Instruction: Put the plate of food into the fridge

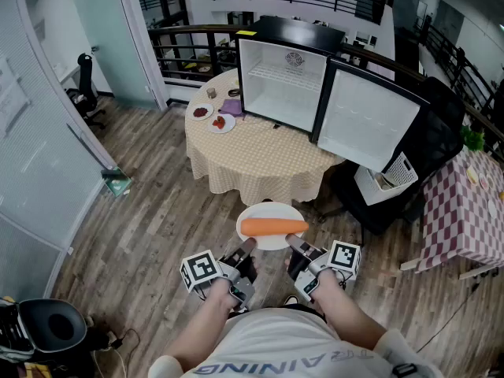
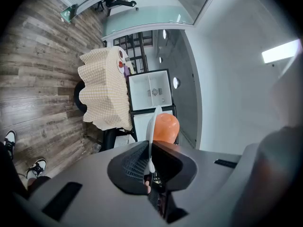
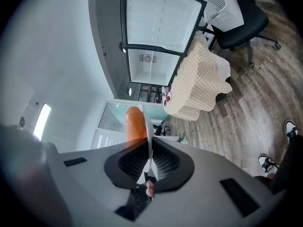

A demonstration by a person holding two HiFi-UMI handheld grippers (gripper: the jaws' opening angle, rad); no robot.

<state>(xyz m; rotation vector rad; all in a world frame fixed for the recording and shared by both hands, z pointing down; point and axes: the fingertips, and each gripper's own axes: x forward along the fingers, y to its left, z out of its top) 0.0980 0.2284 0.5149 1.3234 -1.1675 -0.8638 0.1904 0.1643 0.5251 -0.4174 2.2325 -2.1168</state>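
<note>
A white plate (image 1: 270, 236) with one orange carrot (image 1: 272, 226) on it hangs in the air in front of me, over the wooden floor. My left gripper (image 1: 247, 248) is shut on the plate's near left rim, my right gripper (image 1: 292, 245) on its near right rim. In the left gripper view the plate's edge (image 2: 152, 126) runs between the jaws, with the carrot (image 2: 165, 128) to its right. The right gripper view shows the plate (image 3: 148, 136) edge-on and the carrot (image 3: 136, 123) to its left. The small fridge (image 1: 287, 85) stands on the round table with its door (image 1: 365, 123) swung open to the right.
The round table (image 1: 260, 152) with a checked cloth holds two small plates of food (image 1: 213, 116) and a purple item (image 1: 231, 106). A black office chair (image 1: 409, 172) stands right of it. A second checked table (image 1: 465, 211) is at far right. A glass partition (image 1: 39, 132) runs along the left.
</note>
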